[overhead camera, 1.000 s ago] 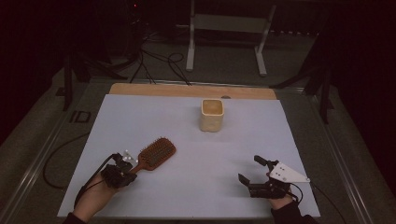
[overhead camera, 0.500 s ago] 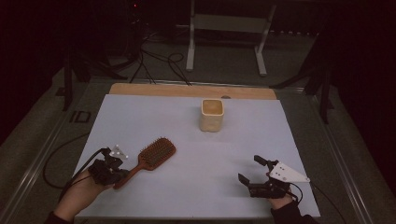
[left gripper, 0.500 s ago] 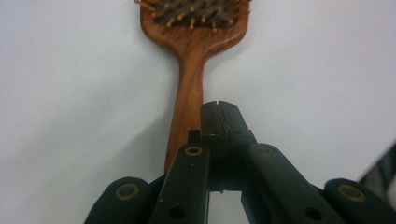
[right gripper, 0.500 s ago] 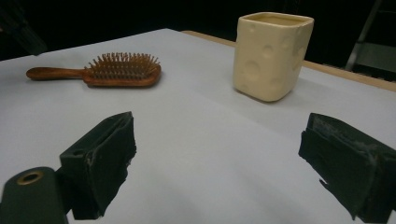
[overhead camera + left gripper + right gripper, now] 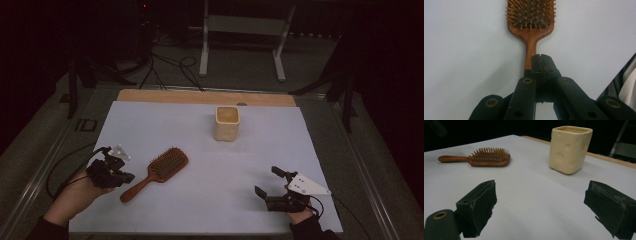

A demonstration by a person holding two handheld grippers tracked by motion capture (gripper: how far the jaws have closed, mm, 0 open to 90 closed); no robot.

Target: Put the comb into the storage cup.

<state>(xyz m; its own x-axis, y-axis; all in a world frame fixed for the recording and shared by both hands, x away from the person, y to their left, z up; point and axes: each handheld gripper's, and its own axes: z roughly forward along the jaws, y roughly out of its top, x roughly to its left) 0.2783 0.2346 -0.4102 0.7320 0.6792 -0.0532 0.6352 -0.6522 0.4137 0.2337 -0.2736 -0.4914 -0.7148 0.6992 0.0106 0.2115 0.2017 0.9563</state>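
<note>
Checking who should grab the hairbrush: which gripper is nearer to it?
Left. The left gripper sits at the handle end of the hairbrush, fingers closed, apparently not gripping it. The right gripper rests open far across the table.

Reddish-brown wooden hairbrush (image 5: 159, 171); cream dimpled cup (image 5: 226, 123); white table cover (image 5: 280, 145).

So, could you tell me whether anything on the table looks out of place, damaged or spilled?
Nothing stands out. The wooden hairbrush lies flat, bristles up, intact, and the cream cup stands upright with no spill around it. The left gripper is shut just short of the brush handle; the right gripper rests open.
</note>
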